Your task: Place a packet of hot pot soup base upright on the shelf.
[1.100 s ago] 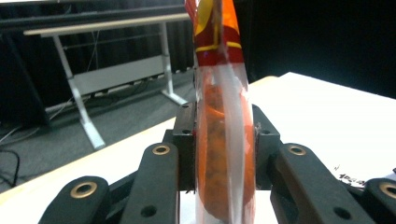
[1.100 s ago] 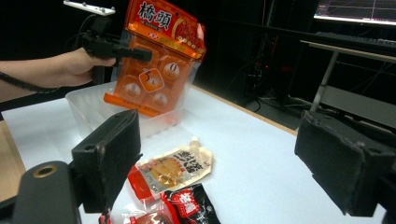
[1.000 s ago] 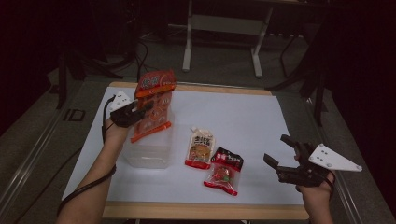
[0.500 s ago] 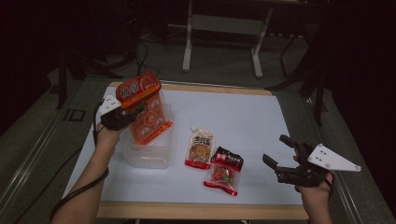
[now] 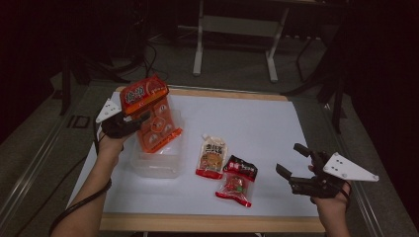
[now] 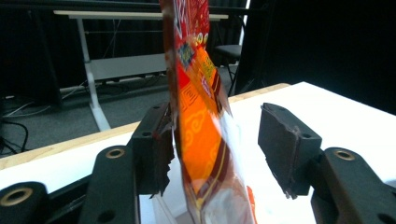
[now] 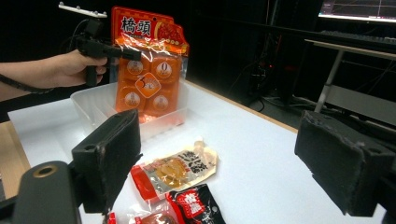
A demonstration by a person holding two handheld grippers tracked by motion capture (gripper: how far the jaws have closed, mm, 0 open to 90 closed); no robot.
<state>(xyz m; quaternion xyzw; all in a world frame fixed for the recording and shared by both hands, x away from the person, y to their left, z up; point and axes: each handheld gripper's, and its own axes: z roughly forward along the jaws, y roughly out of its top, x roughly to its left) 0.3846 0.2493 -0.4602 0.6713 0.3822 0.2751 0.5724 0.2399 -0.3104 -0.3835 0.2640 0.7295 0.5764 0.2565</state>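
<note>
Nearest the person, the right gripper (image 5: 295,171) hovers low over the white desk (image 5: 257,118) at its right edge, its foam-padded jaws spread wide and holding nothing. Just left of it lie two flat, glossy snack pouches: a black and red one (image 5: 237,180) and, touching its upper corner, a pale one with a red bottom edge (image 5: 211,156). Farther left sits a clear, thin-walled plastic tub (image 5: 155,165), rectangular and shallow. Above it the left gripper (image 5: 141,120) carries the orange snack bag (image 5: 149,113), a crinkly transparent pack with a printed red header and round orange pieces inside, its lower end hanging over the tub. In the left gripper view the bag (image 6: 201,135) rests against one pad while the other stands clear, so the gripper looks released rather than clenched. Beyond the desk stands a white frame leg (image 5: 199,42).
</note>
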